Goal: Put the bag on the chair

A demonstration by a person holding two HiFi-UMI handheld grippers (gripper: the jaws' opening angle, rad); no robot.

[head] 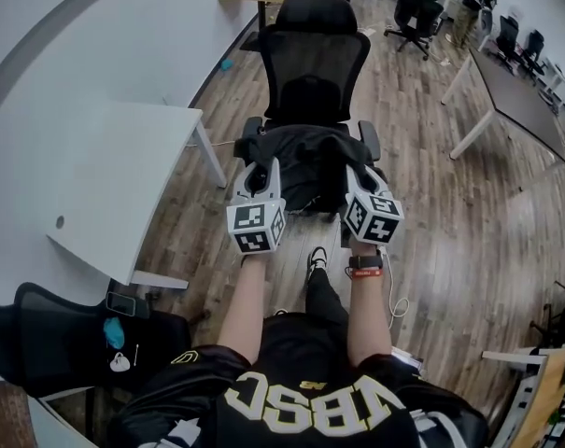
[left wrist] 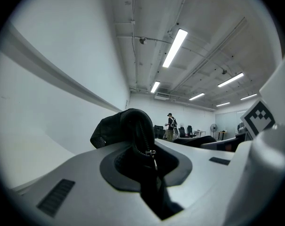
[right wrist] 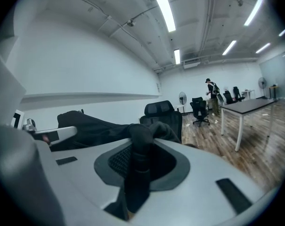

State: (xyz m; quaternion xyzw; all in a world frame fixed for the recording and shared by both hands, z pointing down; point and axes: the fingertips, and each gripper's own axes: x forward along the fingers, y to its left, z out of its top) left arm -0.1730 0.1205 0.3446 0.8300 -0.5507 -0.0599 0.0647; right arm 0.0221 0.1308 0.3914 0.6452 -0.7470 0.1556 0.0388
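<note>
Head view: bag (head: 305,161) over chair (head: 315,59) seat, left gripper (head: 260,174) pinching zipper edge (left wrist: 143,135), right gripper (head: 361,180) pinching fabric fold (right wrist: 141,145) (thin grips). Risk: uneven release, bag slumps off front edge.

The bag (head: 305,161) lies at the seat of the chair (head: 315,54), between the left gripper (head: 255,172) and right gripper (head: 360,177), with a table (head: 105,175) to the chair's left.

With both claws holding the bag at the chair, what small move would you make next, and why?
Probably lower the bag fully onto the chair before releasing. The left claw and right claw are both shut on its fabric, and it is right over the seat.
</note>
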